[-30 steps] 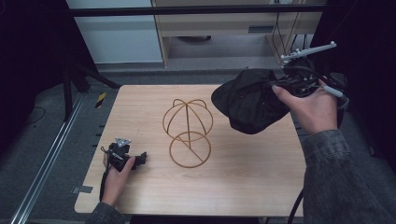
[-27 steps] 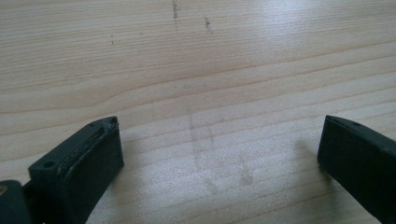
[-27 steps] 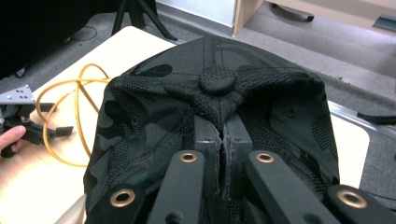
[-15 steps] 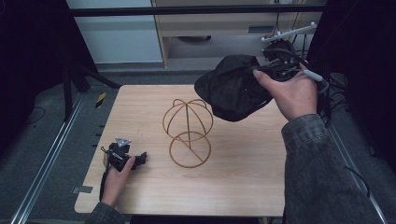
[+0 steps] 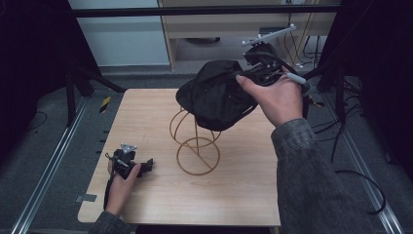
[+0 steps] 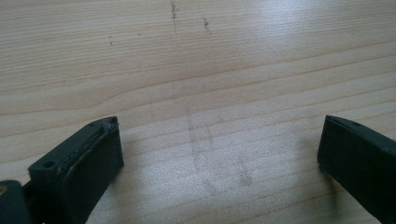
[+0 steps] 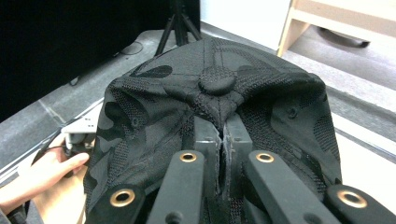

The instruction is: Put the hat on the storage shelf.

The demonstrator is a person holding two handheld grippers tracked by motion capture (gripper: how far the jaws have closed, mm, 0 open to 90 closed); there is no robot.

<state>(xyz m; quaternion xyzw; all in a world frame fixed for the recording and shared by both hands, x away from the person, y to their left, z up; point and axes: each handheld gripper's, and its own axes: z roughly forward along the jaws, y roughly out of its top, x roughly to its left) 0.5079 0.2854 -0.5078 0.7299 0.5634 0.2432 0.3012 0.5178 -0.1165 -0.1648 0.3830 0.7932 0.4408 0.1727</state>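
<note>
right gripper clenched on black cap, crown up, to drape over wire stand mid-table | left gripper released, parked near table's left edge

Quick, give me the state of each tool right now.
Left tool: open, nothing between its jaws, low over the table.
Right tool: closed on the black cap.

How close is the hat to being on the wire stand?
Almost there. Done: the right tool has its jaws pinched shut on the black hat and has it lifted off the table. In hand: the hat hangs over the top of the gold wire stand, touching or nearly so. Left: lower it on and let go. The left tool rests open on the table.
</note>
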